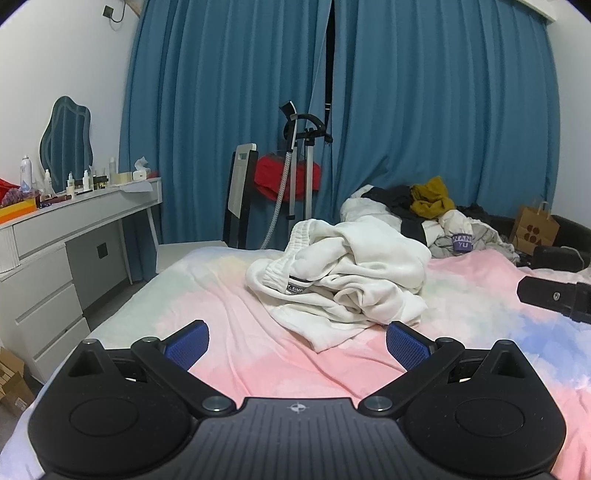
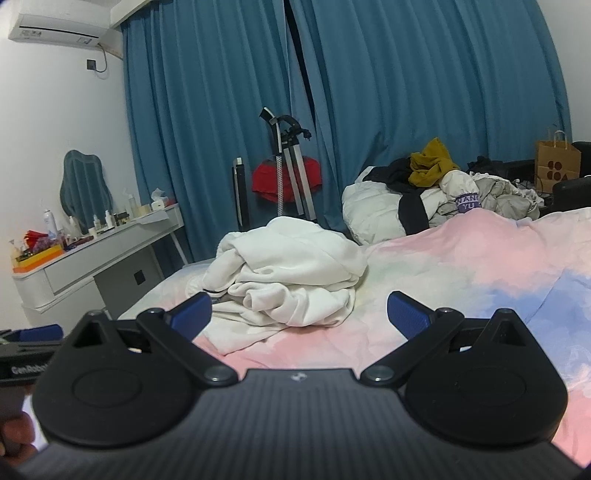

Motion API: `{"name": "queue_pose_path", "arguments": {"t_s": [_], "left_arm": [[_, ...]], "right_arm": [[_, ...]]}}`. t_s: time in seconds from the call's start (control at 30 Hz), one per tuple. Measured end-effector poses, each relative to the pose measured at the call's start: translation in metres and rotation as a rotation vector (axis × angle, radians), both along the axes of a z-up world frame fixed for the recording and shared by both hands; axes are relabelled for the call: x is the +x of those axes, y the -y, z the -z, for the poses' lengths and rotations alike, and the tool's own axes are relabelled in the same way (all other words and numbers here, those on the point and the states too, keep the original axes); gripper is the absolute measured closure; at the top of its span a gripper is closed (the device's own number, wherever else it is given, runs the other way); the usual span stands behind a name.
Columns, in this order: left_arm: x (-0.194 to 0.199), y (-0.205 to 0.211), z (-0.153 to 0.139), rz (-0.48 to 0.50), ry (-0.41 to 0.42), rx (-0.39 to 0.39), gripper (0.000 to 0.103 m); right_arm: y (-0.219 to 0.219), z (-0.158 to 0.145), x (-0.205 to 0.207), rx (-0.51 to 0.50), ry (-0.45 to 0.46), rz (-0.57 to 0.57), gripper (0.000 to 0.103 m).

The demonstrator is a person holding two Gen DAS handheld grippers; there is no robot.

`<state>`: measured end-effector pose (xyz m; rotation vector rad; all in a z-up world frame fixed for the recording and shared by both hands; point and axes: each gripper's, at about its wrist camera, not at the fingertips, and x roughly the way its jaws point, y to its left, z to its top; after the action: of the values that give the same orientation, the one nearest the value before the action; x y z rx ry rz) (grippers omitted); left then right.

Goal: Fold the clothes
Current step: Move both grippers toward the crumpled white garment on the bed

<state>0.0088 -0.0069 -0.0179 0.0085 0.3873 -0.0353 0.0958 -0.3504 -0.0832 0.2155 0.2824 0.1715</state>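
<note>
- Lying crumpled on the bed (image 1: pixel 229 314), the white garment (image 1: pixel 343 273) sat in a loose heap on the pink, blue and pale green sheet, its ribbed waistband and a small dark label turned toward the left wrist camera.
- The left gripper (image 1: pixel 297 345) hovered just short of that heap, its blue fingers (image 1: pixel 186 345) spread wide with nothing between them but bare sheet and the garment's near edge.
- The right gripper (image 2: pixel 299 317) was likewise held near the white garment (image 2: pixel 291 273), fingers (image 2: pixel 408 317) spread wide and pinching nothing.
- In the left wrist view, part of the right gripper's black body showed at the right edge, above the sheet.
- In the right wrist view, the left gripper showed at the left edge, with part of a person's hand (image 2: pixel 14 435) below it.
- A second pile of clothes (image 1: pixel 424 214) lay farther back on the bed, well apart from the white garment: white, black and grey pieces with a mustard-yellow one on top.
- A brown paper bag (image 1: pixel 533 229) stood beyond that pile.
- Blue curtains (image 1: pixel 443 110) covered the far wall, with a garment steamer (image 1: pixel 295 166) standing in front of them.
- A white counter (image 1: pixel 81 218) along the left wall carried bottles and a wavy-edged mirror (image 1: pixel 66 144).
- An air conditioner (image 2: pixel 61 26) was mounted high on the left wall.
</note>
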Motion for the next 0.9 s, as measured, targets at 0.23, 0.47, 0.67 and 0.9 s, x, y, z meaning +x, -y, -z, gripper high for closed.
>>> {"name": "queue_pose_path", "arguments": {"t_s": [0.23, 0.47, 0.67, 0.9], "left_arm": [[0.001, -0.001, 0.003, 0.012, 0.012, -0.012, 0.000], [0.013, -0.004, 0.003, 0.031, -0.001, -0.034, 0.000], [0.064, -0.012, -0.003, 0.056, -0.107, -0.101, 0.000], [0.159, -0.026, 0.010, 0.034, -0.152, -0.250, 0.000]], "right_arm": [[0.005, 0.002, 0.001, 0.030, 0.000, 0.008, 0.000], [0.008, 0.001, -0.003, 0.025, 0.030, 0.027, 0.000], [0.009, 0.011, 0.000, 0.046, -0.003, 0.061, 0.000], [0.017, 0.022, 0.015, 0.071, -0.074, 0.078, 0.000]]}}
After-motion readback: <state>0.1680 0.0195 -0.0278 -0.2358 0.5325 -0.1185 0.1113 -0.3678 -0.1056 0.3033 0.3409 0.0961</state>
